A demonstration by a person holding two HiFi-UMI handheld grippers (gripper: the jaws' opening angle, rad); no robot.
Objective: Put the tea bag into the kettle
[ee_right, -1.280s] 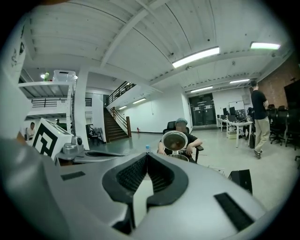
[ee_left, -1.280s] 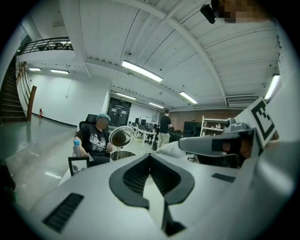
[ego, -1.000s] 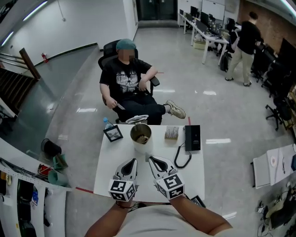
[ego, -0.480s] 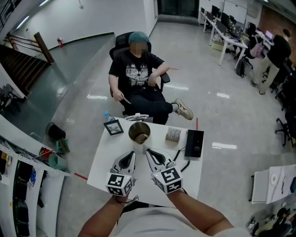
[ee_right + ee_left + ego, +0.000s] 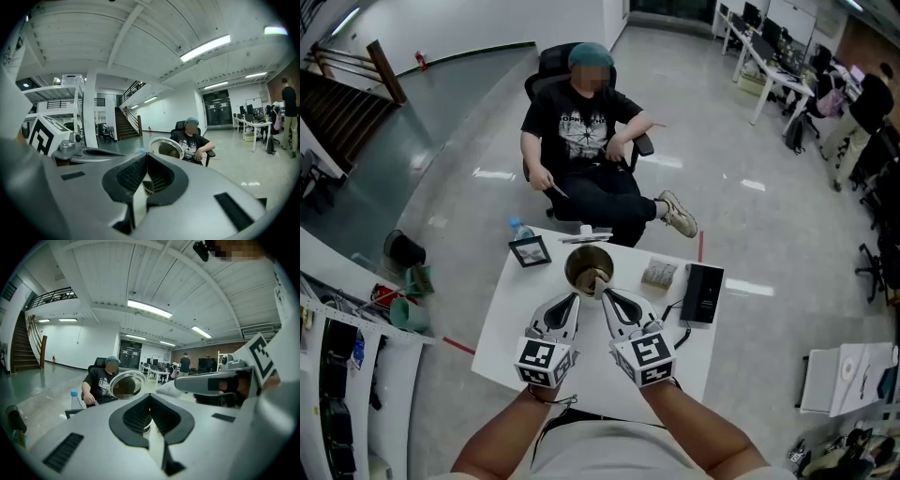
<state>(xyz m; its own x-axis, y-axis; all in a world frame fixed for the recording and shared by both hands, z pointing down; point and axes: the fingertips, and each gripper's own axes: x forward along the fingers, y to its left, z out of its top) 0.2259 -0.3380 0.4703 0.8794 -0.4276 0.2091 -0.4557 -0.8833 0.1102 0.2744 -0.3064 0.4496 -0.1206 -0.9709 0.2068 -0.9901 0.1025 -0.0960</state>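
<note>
Tea bag (image 5: 596, 278) shows as a tan scrap down inside the open kettle (image 5: 569, 261), which stands at the far middle of the white table (image 5: 516, 319). Right gripper (image 5: 605, 294) is clenched, tips right at the kettle's near rim. Left gripper (image 5: 572, 300) is just beside it, jaws pressed together too. A small picture frame (image 5: 530, 250) sits left of the kettle, a black box (image 5: 704, 292) off to the right.

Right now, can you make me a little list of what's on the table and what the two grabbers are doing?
kettle: lid open, something small inside
left gripper: jaws together, just short of the kettle
right gripper: jaws together, tip at the kettle's near rim
nearby: picture frame, water bottle, small box, black device
</note>
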